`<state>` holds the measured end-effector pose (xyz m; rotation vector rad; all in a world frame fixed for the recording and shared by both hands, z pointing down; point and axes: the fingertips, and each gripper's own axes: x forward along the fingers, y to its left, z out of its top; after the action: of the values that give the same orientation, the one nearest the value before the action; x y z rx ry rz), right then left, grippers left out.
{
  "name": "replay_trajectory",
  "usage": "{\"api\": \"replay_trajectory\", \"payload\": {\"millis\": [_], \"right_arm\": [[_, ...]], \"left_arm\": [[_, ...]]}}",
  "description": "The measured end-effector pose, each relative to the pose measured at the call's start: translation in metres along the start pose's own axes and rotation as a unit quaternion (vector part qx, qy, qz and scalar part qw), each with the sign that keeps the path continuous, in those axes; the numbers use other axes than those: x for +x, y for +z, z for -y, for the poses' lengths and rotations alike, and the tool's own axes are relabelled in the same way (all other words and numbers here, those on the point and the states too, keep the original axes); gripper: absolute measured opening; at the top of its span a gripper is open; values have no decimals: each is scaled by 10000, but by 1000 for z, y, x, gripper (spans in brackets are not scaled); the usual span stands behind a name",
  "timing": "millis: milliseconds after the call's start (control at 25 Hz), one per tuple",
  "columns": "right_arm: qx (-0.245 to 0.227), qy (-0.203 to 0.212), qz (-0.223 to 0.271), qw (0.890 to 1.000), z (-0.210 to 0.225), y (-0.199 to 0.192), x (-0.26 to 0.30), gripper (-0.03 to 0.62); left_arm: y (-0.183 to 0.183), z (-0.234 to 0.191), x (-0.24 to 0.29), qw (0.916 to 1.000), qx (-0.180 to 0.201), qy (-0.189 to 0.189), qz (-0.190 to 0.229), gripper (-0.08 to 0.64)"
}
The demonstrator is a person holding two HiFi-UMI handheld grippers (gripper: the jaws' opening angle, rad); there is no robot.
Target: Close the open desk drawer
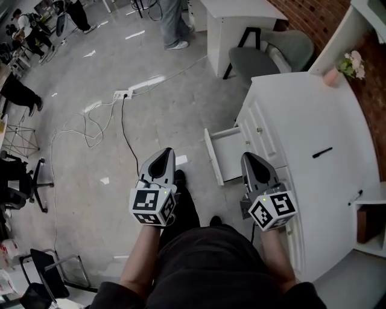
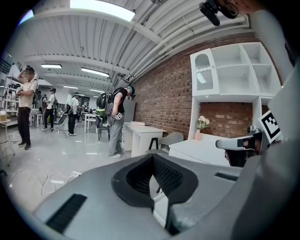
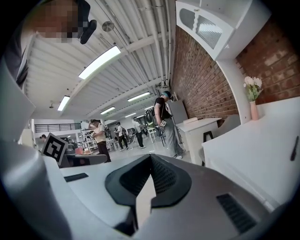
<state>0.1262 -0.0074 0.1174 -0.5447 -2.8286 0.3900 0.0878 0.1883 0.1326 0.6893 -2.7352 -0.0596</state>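
A white desk (image 1: 313, 114) stands at the right, with one drawer (image 1: 224, 154) pulled out toward the floor; the drawer's inside looks empty. My right gripper (image 1: 249, 158) hangs just right of the drawer, over the desk's front edge, jaws shut on nothing. My left gripper (image 1: 165, 154) is over the grey floor, left of the drawer's front panel and apart from it, also shut and empty. In the left gripper view the left gripper (image 2: 152, 157) points toward the desk (image 2: 197, 151). In the right gripper view the right gripper (image 3: 150, 157) has the desk top (image 3: 255, 140) on its right.
A black pen (image 1: 322, 152) and a pink vase of flowers (image 1: 342, 67) sit on the desk. A grey chair (image 1: 265, 55) and a second white desk (image 1: 236, 18) stand beyond. A power strip with cables (image 1: 123, 94) lies on the floor at left. People stand further off.
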Motion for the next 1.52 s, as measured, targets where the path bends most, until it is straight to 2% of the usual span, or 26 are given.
{"api": "replay_trajectory", "payload": {"millis": [160,400,600,760,920,1080,1240,1320,1400,1520], "right_arm": [[77,-375,-37,9993,4,11,62,5],[352,-878,-104,9955,2,21,150,5],[537,-1504,-24,9872,11,18,180,5],[726,-2053,19,9760,33,15,171,5],[869,-2516,196,9637,61,15,147,5],[1000,-2784,454,9542,80,19,124,5],[1100,-3067,620,9434,93,12,101,5],[1210,-3331,631,9330,99,3,89,5],[1370,-3690,674,9168,100,-6,76,5],[1593,-4286,764,8860,100,-23,56,5]], "left_arm": [[21,-42,52,9993,111,-354,-69,9],[47,-112,122,9963,58,-802,-297,9],[44,-138,172,9908,139,-1222,-560,9],[46,-122,205,9848,281,-1593,-639,9],[49,-86,226,9752,654,-2010,-655,9],[52,-58,238,9676,655,-2334,-710,9],[45,-28,254,9550,946,-2703,-771,9],[37,-13,262,9451,1065,-2960,-883,9],[26,-2,269,9317,1208,-3259,-1052,9],[11,12,282,9087,1458,-3716,-1220,9]]}}
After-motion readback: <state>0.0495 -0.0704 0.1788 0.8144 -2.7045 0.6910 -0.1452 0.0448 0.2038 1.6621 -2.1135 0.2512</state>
